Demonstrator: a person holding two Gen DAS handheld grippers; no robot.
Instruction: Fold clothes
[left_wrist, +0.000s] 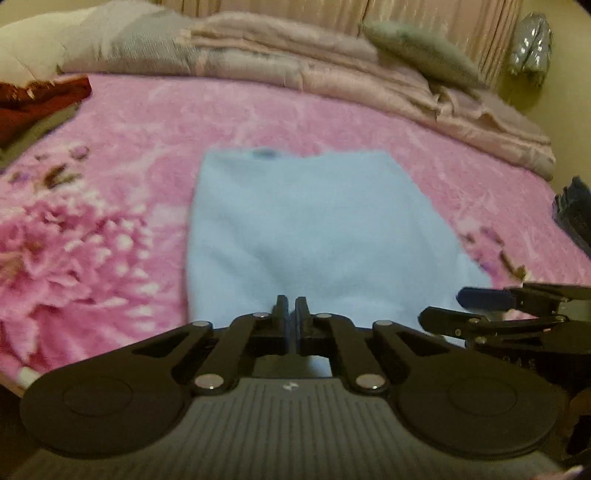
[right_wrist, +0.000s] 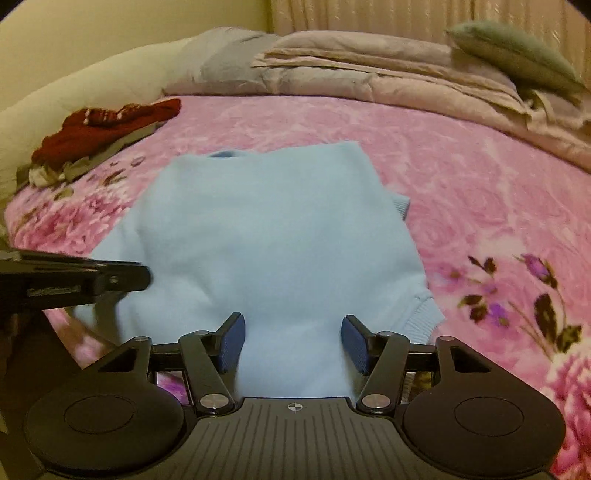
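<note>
Light blue sweater (right_wrist: 273, 236) lies folded at centre frame on the pink bed (right_wrist: 461, 177). Left tool (left_wrist: 291, 306) clenched, gripping nothing visible. Right tool (right_wrist: 291, 339) released above the sweater's near edge.

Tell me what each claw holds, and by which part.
Nothing held. Left claw is shut with no cloth visibly pinched; right claw is open over the light blue sweater.
</note>
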